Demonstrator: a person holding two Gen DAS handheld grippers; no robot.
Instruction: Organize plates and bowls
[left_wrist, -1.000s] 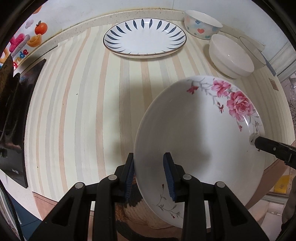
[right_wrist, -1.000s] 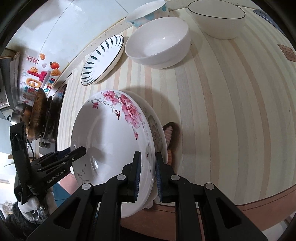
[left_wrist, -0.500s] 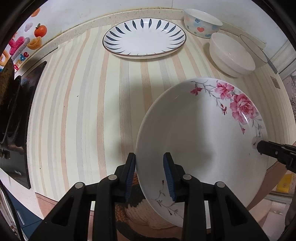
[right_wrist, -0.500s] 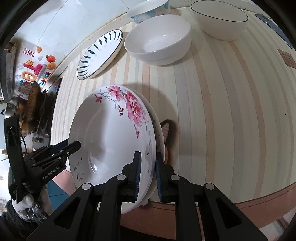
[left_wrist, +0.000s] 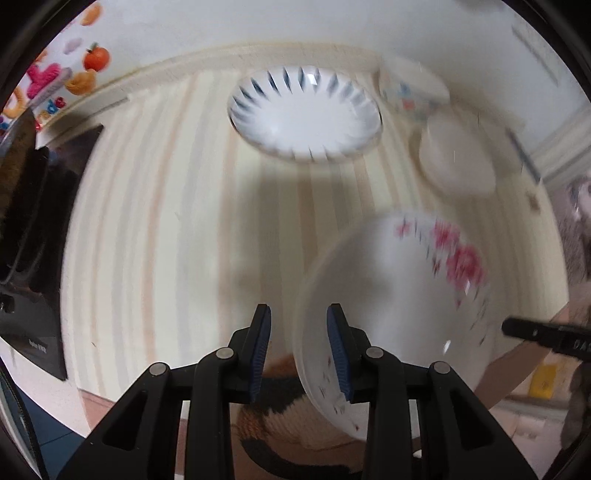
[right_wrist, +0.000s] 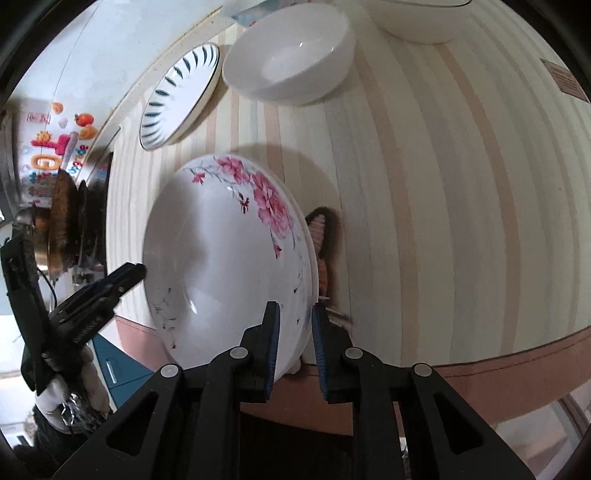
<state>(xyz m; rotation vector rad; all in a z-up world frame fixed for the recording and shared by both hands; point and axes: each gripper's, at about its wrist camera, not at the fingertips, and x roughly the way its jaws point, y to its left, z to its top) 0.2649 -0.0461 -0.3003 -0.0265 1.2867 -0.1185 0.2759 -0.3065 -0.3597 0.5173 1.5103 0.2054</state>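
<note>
A white plate with pink flowers (right_wrist: 221, 266) hangs over the counter's front edge; in the blurred left wrist view it (left_wrist: 399, 295) is at lower right. My right gripper (right_wrist: 293, 325) is shut on its near rim. My left gripper (left_wrist: 299, 332) is open and off the plate, whose rim stands to the right between the jaws. A blue-striped plate (left_wrist: 304, 114) lies at the back. A plain white bowl (right_wrist: 288, 55), a patterned bowl (left_wrist: 413, 92) and another white bowl (right_wrist: 417, 18) stand nearby.
A striped counter (right_wrist: 443, 184) with a brown front edge (right_wrist: 517, 354). A black stove (left_wrist: 29, 229) with a pan (right_wrist: 62, 221) is at the left. Colourful stickers (left_wrist: 74, 70) are on the back wall. A brush-like object (right_wrist: 319, 236) lies behind the flowered plate.
My left gripper has let go of the flowered plate's rim and moved left and back from it. My right gripper keeps hold and the plate has tilted a little.
</note>
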